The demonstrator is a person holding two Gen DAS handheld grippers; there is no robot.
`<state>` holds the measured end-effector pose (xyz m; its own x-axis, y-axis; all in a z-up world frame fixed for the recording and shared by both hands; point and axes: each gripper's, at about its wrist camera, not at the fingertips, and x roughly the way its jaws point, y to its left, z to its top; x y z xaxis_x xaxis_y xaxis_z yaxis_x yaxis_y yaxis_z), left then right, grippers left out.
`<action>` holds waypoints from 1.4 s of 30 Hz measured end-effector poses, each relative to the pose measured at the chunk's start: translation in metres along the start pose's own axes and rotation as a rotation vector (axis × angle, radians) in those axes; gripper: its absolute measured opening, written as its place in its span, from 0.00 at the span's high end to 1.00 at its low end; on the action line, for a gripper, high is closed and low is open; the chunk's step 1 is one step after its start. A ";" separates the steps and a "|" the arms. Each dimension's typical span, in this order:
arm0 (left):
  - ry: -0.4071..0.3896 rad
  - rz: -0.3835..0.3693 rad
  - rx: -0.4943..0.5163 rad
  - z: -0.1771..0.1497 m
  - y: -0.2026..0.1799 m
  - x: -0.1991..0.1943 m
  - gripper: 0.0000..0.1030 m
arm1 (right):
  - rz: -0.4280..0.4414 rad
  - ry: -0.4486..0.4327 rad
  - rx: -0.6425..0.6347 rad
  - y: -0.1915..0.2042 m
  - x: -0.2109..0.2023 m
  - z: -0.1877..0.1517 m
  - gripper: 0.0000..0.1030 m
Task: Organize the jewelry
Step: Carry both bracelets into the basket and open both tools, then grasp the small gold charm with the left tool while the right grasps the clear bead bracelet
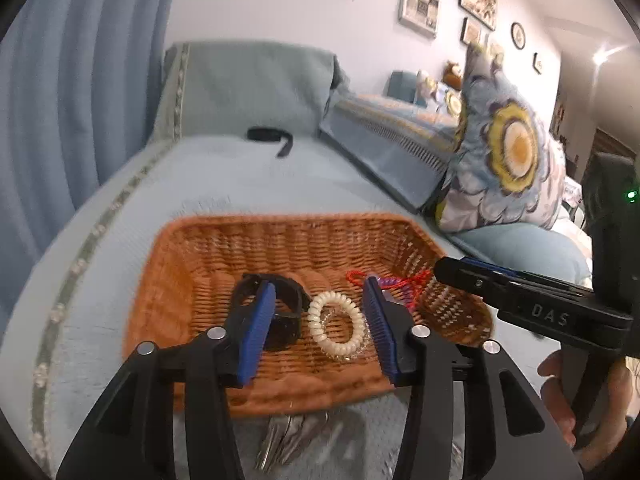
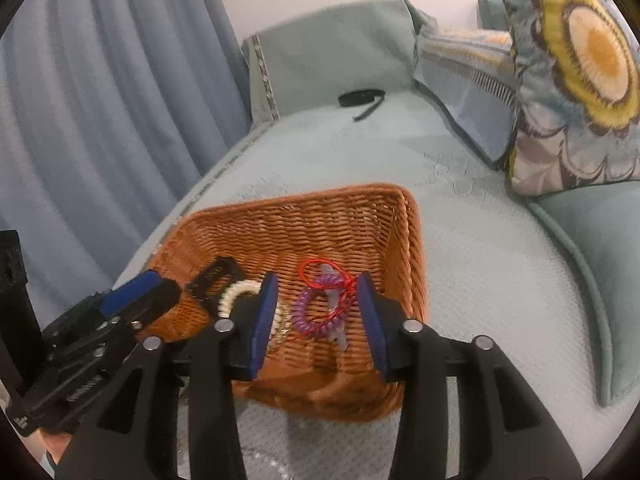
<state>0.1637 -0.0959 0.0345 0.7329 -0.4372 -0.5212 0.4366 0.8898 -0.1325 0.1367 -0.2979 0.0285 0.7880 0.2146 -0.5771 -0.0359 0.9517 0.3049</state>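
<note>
An orange wicker basket (image 1: 200,248) (image 2: 404,240) sits on a pale blue sofa cover. Inside lie a black watch (image 1: 288,312) (image 2: 212,276), a white spiral band (image 1: 338,330) (image 2: 236,294), a purple spiral band (image 2: 316,314) and a red string loop (image 1: 360,278) (image 2: 320,270). My left gripper (image 1: 320,328) is open and empty above the basket, around the white band. My right gripper (image 2: 320,318) is open and empty above the purple band. A black strap (image 1: 268,136) (image 2: 360,100) lies far back on the sofa. Metal pieces (image 1: 288,440) lie in front of the basket.
A floral cushion (image 1: 508,160) (image 2: 576,72) leans at the right. The sofa backrest (image 1: 256,88) stands behind. Blue curtains (image 1: 72,88) (image 2: 100,80) hang at the left. The sofa's trimmed edge (image 1: 80,264) runs along the left.
</note>
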 end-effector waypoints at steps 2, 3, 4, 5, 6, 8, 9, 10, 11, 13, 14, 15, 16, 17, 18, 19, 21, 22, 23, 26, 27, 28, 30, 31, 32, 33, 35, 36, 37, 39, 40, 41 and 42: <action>-0.022 -0.004 -0.002 0.000 0.000 -0.021 0.57 | 0.010 -0.019 -0.012 0.006 -0.017 -0.003 0.63; -0.033 -0.008 -0.007 0.000 0.000 -0.031 0.57 | 0.015 -0.028 -0.018 0.010 -0.026 -0.005 0.63; -0.046 -0.017 -0.017 -0.002 0.001 -0.044 0.57 | 0.020 -0.043 -0.028 0.015 -0.037 -0.008 0.63; -0.055 -0.025 -0.024 -0.003 0.001 -0.054 0.57 | 0.024 -0.054 -0.038 0.020 -0.047 -0.012 0.63; -0.063 -0.034 -0.032 -0.005 0.001 -0.064 0.57 | 0.025 -0.061 -0.045 0.023 -0.054 -0.014 0.63; -0.078 -0.046 -0.046 -0.011 0.000 -0.085 0.57 | 0.026 -0.074 -0.070 0.032 -0.072 -0.025 0.63; -0.080 -0.046 -0.046 -0.013 -0.001 -0.091 0.57 | 0.029 -0.076 -0.078 0.035 -0.077 -0.030 0.63; -0.083 -0.051 -0.048 -0.018 -0.003 -0.101 0.57 | 0.032 -0.079 -0.088 0.039 -0.085 -0.038 0.63; -0.084 -0.056 -0.053 -0.021 -0.003 -0.108 0.57 | 0.032 -0.078 -0.093 0.041 -0.089 -0.042 0.63; -0.086 -0.062 -0.060 -0.028 -0.004 -0.119 0.57 | 0.026 -0.076 -0.111 0.047 -0.096 -0.055 0.63; -0.087 -0.062 -0.064 -0.033 -0.004 -0.124 0.57 | 0.023 -0.072 -0.119 0.049 -0.098 -0.062 0.63; -0.087 -0.061 -0.070 -0.038 -0.004 -0.130 0.57 | 0.022 -0.068 -0.121 0.050 -0.098 -0.066 0.63; -0.084 -0.061 -0.077 -0.043 -0.004 -0.133 0.57 | 0.023 -0.064 -0.121 0.050 -0.099 -0.072 0.63; -0.082 -0.060 -0.083 -0.046 -0.002 -0.134 0.57 | 0.024 -0.059 -0.118 0.050 -0.098 -0.077 0.63; -0.076 -0.059 -0.095 -0.052 0.000 -0.136 0.57 | 0.024 -0.052 -0.113 0.049 -0.096 -0.081 0.63; -0.072 -0.060 -0.103 -0.055 0.002 -0.136 0.57 | 0.024 -0.046 -0.111 0.048 -0.095 -0.084 0.63; -0.053 -0.055 -0.118 -0.064 0.009 -0.134 0.57 | 0.024 -0.034 -0.111 0.045 -0.090 -0.088 0.63; -0.044 -0.052 -0.122 -0.067 0.011 -0.131 0.57 | 0.021 -0.029 -0.110 0.043 -0.087 -0.090 0.63; -0.031 -0.048 -0.128 -0.071 0.013 -0.127 0.57 | 0.020 -0.022 -0.107 0.041 -0.083 -0.092 0.63; 0.001 -0.043 -0.135 -0.081 0.020 -0.115 0.57 | 0.015 0.006 -0.091 0.035 -0.070 -0.098 0.63; 0.022 -0.045 -0.135 -0.085 0.022 -0.107 0.57 | 0.011 0.022 -0.088 0.033 -0.064 -0.100 0.63; 0.039 -0.047 -0.136 -0.089 0.025 -0.102 0.57 | 0.010 0.034 -0.085 0.031 -0.060 -0.102 0.63; 0.078 -0.042 -0.139 -0.096 0.028 -0.090 0.57 | 0.009 0.062 -0.082 0.029 -0.052 -0.105 0.64; 0.092 -0.042 -0.140 -0.099 0.029 -0.085 0.57 | 0.010 0.076 -0.080 0.028 -0.047 -0.106 0.65; 0.107 -0.044 -0.142 -0.101 0.030 -0.080 0.57 | 0.009 0.087 -0.082 0.028 -0.042 -0.107 0.67; 0.115 -0.045 -0.144 -0.103 0.031 -0.077 0.57 | 0.004 0.095 -0.086 0.029 -0.039 -0.108 0.69; 0.145 -0.055 -0.152 -0.107 0.033 -0.069 0.57 | -0.012 0.120 -0.100 0.031 -0.030 -0.111 0.72; 0.162 -0.059 -0.151 -0.110 0.033 -0.065 0.57 | -0.020 0.131 -0.103 0.031 -0.026 -0.113 0.72; 0.174 -0.055 -0.144 -0.112 0.031 -0.062 0.57 | -0.028 0.148 -0.104 0.031 -0.022 -0.115 0.72; 0.205 -0.034 -0.104 -0.117 0.023 -0.054 0.57 | -0.037 0.168 -0.105 0.030 -0.016 -0.118 0.72; 0.217 -0.027 -0.089 -0.118 0.020 -0.051 0.57 | -0.040 0.174 -0.105 0.030 -0.015 -0.118 0.72; 0.233 -0.018 -0.065 -0.120 0.016 -0.048 0.57 | -0.042 0.176 -0.106 0.030 -0.014 -0.119 0.72; 0.244 -0.009 -0.042 -0.122 0.012 -0.045 0.57 | -0.042 0.179 -0.107 0.030 -0.013 -0.119 0.72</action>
<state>0.0725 -0.0500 -0.0466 0.5790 -0.4048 -0.7077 0.4166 0.8931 -0.1701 0.0522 -0.2466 -0.0449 0.6685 0.2005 -0.7162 -0.0779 0.9766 0.2007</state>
